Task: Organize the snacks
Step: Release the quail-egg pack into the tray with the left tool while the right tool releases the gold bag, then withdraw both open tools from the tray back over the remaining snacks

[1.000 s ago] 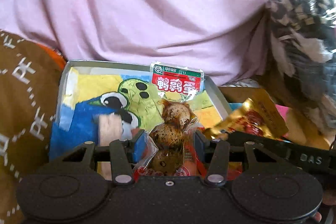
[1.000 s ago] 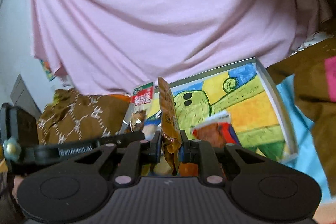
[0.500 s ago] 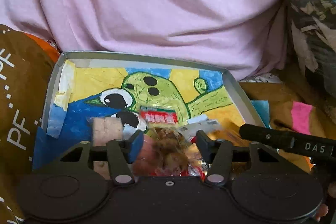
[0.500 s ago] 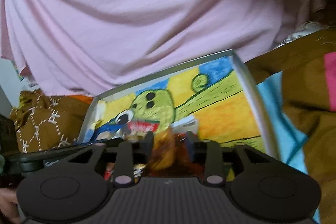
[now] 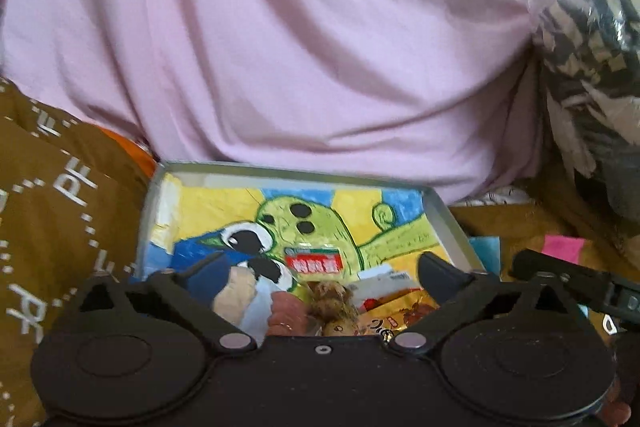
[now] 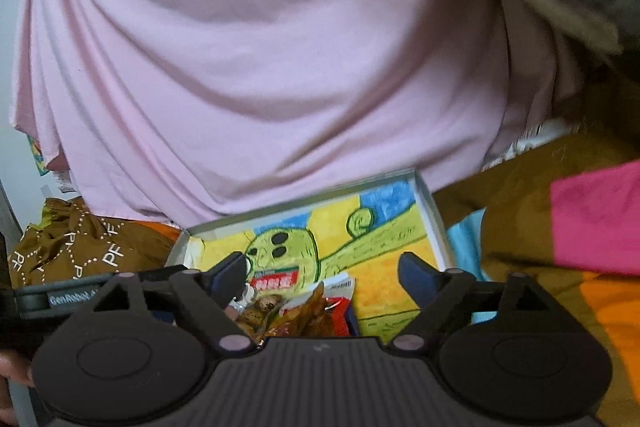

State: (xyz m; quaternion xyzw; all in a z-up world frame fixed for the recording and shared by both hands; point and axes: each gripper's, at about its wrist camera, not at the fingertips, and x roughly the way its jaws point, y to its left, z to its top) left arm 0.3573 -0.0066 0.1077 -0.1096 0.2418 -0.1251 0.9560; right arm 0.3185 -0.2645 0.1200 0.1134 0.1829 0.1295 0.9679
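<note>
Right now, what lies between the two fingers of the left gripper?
In the left wrist view, the left gripper stands open over the tray. Between its fingers lie the quail egg packet and a golden snack packet, both released.

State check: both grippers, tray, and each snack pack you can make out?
left gripper: open, jaws just opened, holds nothing
right gripper: open, jaws just opened, holds nothing
tray: lying flat, snacks inside
quail egg pack: lying in tray
gold snack pack: lying in tray beside the eggs
</note>
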